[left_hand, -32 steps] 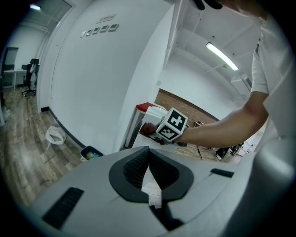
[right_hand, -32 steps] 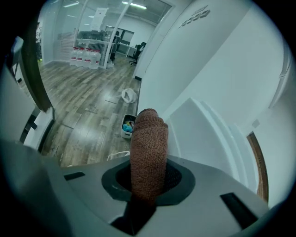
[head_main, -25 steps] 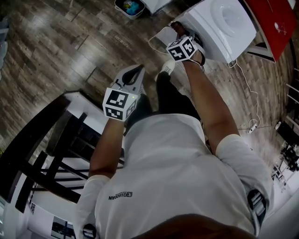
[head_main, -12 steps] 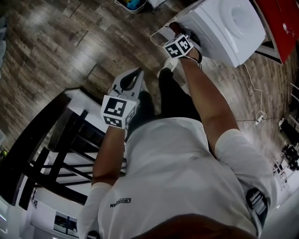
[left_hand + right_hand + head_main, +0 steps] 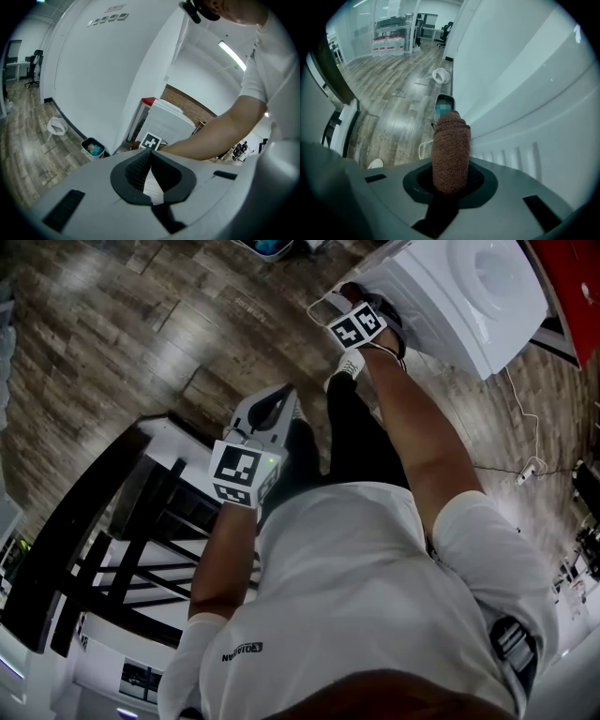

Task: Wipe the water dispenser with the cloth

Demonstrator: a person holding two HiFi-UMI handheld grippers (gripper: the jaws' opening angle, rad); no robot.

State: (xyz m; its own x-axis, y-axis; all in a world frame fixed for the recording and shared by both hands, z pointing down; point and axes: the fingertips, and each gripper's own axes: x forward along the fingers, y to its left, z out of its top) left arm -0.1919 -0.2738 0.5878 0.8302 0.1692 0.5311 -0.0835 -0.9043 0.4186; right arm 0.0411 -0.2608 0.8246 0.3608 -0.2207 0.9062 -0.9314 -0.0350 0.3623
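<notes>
While beside one water dispenser (image 5: 466, 298), one cloth (image 5: 450, 151).

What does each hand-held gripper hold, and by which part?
The right hand-held gripper clamps the brown knitted cloth by its lower end; the left hand-held gripper, shut, holds nothing.

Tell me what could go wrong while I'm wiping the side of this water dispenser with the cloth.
1. The brown cloth sticks out of the right gripper as a narrow roll. Pressed against the water dispenser, it may slide back, letting hard jaws scrape the white panel.
2. A white cable loops on the floor by the dispenser, near your shoe. A step could snag it.
</notes>
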